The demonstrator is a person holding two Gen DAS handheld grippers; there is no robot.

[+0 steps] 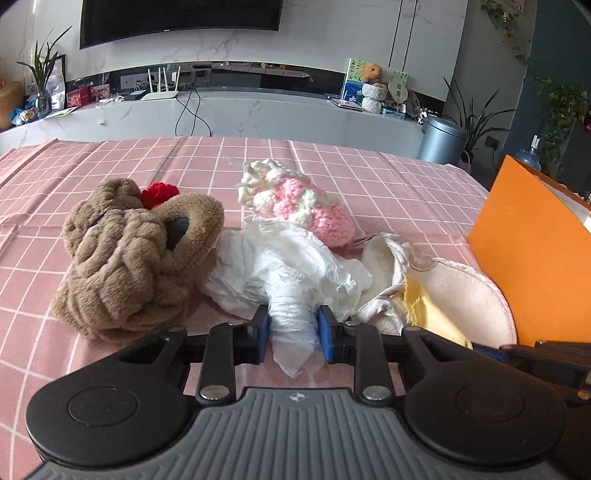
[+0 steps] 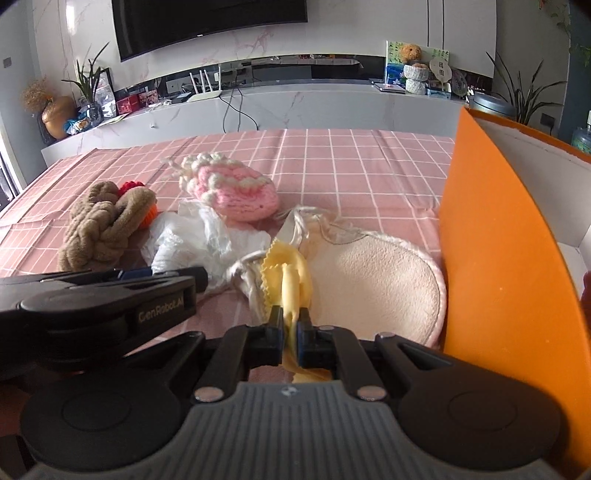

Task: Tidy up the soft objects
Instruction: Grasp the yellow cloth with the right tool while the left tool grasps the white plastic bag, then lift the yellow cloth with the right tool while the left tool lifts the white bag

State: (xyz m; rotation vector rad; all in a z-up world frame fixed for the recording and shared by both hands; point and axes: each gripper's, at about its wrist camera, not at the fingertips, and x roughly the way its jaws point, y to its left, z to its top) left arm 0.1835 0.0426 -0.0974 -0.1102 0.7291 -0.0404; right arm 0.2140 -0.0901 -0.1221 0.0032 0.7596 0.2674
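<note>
- Fingers of the left gripper [image 1: 293,334] pinch crumpled white tissue [image 1: 284,269]; the right gripper [image 2: 290,334] clamps a yellow cloth [image 2: 286,280].
- Beside them, near the table's right edge, a cream pad [image 2: 376,288] touches an orange box [image 2: 498,266].
- Farther in: a brown plush [image 1: 125,254] and pink knit pouch [image 1: 310,206] on the pink checked tablecloth [image 1: 388,177].
- Beyond, a marble console [image 1: 258,110] under a wall television [image 1: 177,18].

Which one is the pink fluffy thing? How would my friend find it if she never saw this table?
Start at the pink checked tablecloth and find the tall orange box on its right side. Look left, past the round cream plush pad, to the crumpled white tissue; the knitted pink and cream yarn pouch lies just behind it. It alone is pink wool with bumpy cream stitching, unlike the brown braided plush toy farther left.
</note>
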